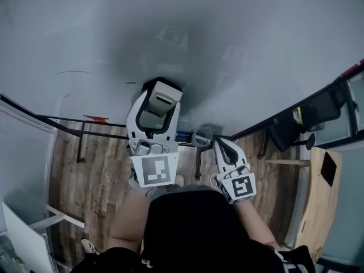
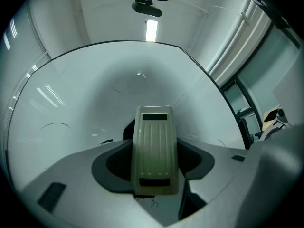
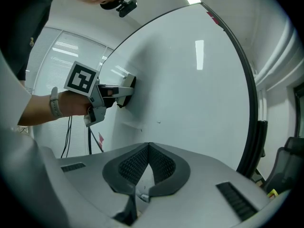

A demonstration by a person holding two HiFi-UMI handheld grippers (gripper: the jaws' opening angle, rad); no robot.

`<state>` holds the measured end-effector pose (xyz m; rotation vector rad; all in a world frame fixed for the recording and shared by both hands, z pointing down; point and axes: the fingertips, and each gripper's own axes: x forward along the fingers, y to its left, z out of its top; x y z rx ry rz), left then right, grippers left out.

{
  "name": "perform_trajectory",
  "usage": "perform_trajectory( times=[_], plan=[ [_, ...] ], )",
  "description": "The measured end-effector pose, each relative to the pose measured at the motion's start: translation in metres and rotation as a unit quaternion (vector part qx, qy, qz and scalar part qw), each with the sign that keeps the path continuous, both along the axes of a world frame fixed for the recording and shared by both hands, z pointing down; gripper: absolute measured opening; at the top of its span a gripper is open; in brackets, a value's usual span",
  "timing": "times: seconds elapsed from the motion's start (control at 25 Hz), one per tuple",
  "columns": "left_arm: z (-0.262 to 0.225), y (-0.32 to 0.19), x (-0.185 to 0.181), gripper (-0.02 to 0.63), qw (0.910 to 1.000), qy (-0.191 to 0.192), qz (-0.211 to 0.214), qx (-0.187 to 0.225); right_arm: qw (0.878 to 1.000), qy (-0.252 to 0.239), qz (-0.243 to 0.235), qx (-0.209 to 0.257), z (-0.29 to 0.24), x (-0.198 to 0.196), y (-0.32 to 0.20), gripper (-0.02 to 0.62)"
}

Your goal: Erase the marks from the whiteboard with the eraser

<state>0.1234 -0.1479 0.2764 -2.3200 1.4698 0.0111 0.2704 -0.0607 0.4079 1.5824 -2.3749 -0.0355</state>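
Gripping pale ribbed plastic eraser (image 2: 154, 148) in left tool (image 1: 160, 102) against glossy white whiteboard (image 1: 227, 38), mid-frame; right tool (image 3: 148, 167) clenched empty.

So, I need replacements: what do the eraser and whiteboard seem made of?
The eraser: probably moulded plastic, matte grey-beige, going by its ribbed back and rounded edges. The whiteboard: a smooth, glossy white panel, since the ceiling lights reflect in it; steel or melamine, I cannot tell.

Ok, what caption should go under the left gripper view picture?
Left gripper holds the eraser against the whiteboard, a faint curved mark nearby.
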Motion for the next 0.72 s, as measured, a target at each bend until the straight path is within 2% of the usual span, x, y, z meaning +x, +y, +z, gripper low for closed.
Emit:
perform_trajectory(
  times=[0.12,0.24,0.4,0.6,0.72],
  plan=[
    [-0.003,0.0,-0.002,0.262,0.9996,0.026,0.007,-0.007,1.0,0.0,-0.006,0.003,0.001,-0.001,0.003,0.026],
    [-0.007,0.0,-0.007,0.262,0.9943,0.099,0.023,-0.032,1.0,0.002,-0.001,-0.001,0.002,-0.004,0.004,0.026],
    [-0.014,0.003,-0.013,0.262,0.992,0.118,0.022,-0.038,1.0,-0.004,-0.004,0.007,-0.002,-0.01,0.009,0.026],
    [-0.015,-0.014,-0.065,0.262,0.9875,0.15,0.014,-0.047,1.0,-0.001,-0.001,0.008,-0.006,-0.045,-0.001,0.026],
    [-0.01,-0.02,-0.091,0.262,0.9866,0.155,0.008,-0.05,1.0,0.006,0.004,-0.002,-0.007,-0.063,-0.002,0.026]
  ],
)
